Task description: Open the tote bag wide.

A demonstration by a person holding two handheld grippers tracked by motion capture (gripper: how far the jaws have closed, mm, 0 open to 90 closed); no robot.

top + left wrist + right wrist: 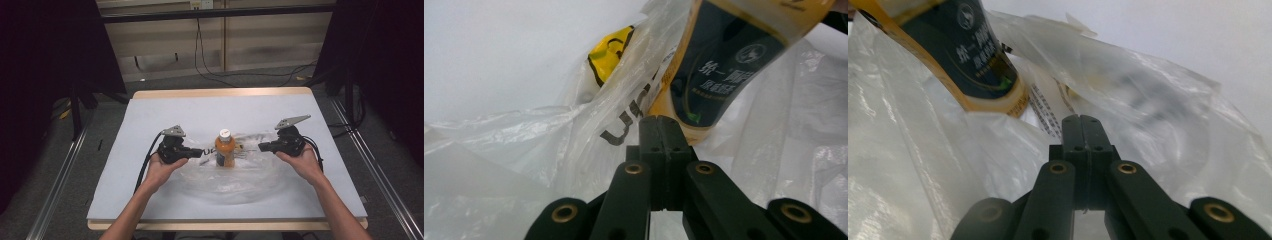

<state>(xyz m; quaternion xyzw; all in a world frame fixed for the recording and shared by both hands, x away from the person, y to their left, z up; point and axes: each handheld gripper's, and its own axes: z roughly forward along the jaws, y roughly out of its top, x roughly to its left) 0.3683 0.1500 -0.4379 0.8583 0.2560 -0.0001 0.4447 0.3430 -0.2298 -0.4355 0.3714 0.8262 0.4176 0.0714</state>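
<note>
An orange bottle [225,148] is stood upright on a clear plastic bag [250,175] at mid-bench [150,105], flanked by the left claw [199,151] and right claw [261,146] (both clenched, seemingly pinching the bag).

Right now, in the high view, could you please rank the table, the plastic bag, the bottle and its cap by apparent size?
1. Table
2. Plastic bag
3. Bottle
4. Cap
</note>
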